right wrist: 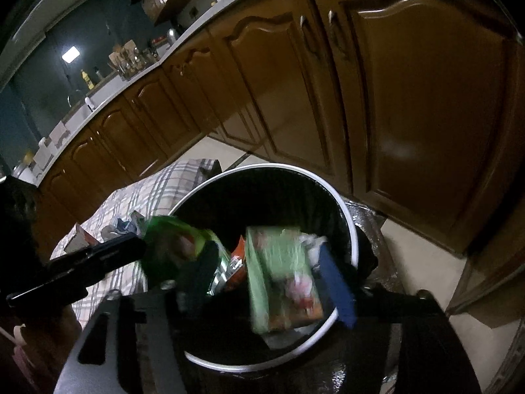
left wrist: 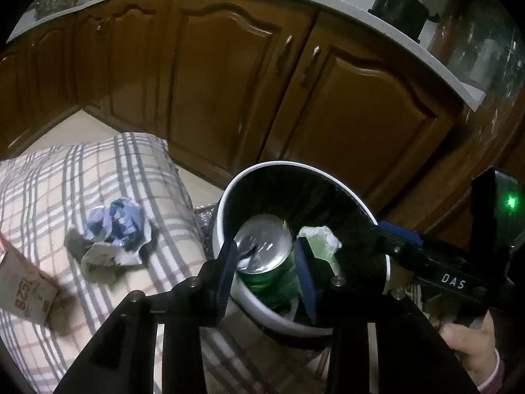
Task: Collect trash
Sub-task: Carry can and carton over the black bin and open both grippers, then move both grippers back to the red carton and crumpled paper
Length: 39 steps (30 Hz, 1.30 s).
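Note:
My left gripper (left wrist: 265,269) is shut on a green drink can (left wrist: 267,256) and holds it over the mouth of the white bin with a black liner (left wrist: 226,197). In the right wrist view the same can (right wrist: 164,246) shows blurred at the left of the bin (right wrist: 347,216). My right gripper (right wrist: 269,275) is open over the bin, and a blurred green carton (right wrist: 282,272) lies between its fingers, not pinched. White crumpled paper (left wrist: 320,236) lies inside the bin. Crumpled blue-and-white paper (left wrist: 115,229) and a cardboard box (left wrist: 23,282) lie on the checked cushion (left wrist: 65,180).
Brown wooden cabinet doors (left wrist: 229,82) stand close behind the bin, under a white counter with dark pots (left wrist: 400,10). The right gripper's body (left wrist: 452,282) crosses the left view at the right of the bin. Tiled floor (right wrist: 420,256) lies to the bin's right.

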Tool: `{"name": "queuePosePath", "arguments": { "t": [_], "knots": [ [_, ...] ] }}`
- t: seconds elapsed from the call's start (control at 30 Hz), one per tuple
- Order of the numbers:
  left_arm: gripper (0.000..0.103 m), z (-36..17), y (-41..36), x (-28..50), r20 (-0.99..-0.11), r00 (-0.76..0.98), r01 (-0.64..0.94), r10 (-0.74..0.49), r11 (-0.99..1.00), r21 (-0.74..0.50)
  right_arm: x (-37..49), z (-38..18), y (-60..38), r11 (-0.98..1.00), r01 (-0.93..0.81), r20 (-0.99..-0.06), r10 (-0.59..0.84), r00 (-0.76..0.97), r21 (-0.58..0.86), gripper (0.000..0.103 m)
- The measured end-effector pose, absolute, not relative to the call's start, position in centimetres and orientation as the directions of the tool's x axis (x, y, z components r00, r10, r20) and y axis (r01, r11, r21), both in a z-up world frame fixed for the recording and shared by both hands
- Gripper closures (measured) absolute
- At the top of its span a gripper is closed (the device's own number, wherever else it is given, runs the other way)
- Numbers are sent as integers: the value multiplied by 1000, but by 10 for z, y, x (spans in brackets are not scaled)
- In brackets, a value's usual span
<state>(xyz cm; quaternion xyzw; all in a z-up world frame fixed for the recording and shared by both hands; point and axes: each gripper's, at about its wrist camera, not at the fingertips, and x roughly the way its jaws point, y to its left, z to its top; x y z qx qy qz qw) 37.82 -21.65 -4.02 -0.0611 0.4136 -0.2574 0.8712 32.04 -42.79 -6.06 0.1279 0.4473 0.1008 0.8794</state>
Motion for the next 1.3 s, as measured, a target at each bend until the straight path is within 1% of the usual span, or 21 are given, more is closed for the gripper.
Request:
{"name": "queuePosePath", "arguments": {
  "t": [0.03,0.1,0.13,0.17,0.23,0.4,0.5,0.87,1.07,1.3],
  "knots": [
    [67,-40,-214,376,-686,528,395,-501,860,-324,318,-60,-428,946,-63,-759,293,581,317,34],
    [62,-40,-205,368,-678,539,382,-501,862,-333,313,-58,-428,944,-64,-753,298,587,323,32],
    [58,-40,-201,364,-674,544,375,-499,864,-336,309,-57,-427,943,-65,-749,299,592,325,28],
    [56,-41,-196,359,-670,550,369,-498,865,-341,307,-57,-427,943,-65,-746,299,595,326,26],
    [54,-42,-183,346,-660,563,353,-497,867,-351,301,-56,-424,942,-68,-741,303,599,330,16],
    [49,-50,-150,311,-657,622,282,-426,905,-319,285,-54,-409,933,-87,-729,330,599,350,9],
    [48,-55,-129,295,-655,633,242,-412,909,-338,273,-50,-394,935,-104,-717,328,615,338,8],
    [45,-57,-70,262,-663,679,122,-315,939,-321,248,-47,-340,925,-192,-700,374,608,327,7],
    [42,-52,-47,252,-663,691,96,-289,945,-311,248,-50,-312,921,-227,-713,388,584,316,7],
    [38,-51,-28,259,-658,700,86,-278,947,-308,257,-44,-281,914,-279,-707,405,580,294,7]
  ]
}}
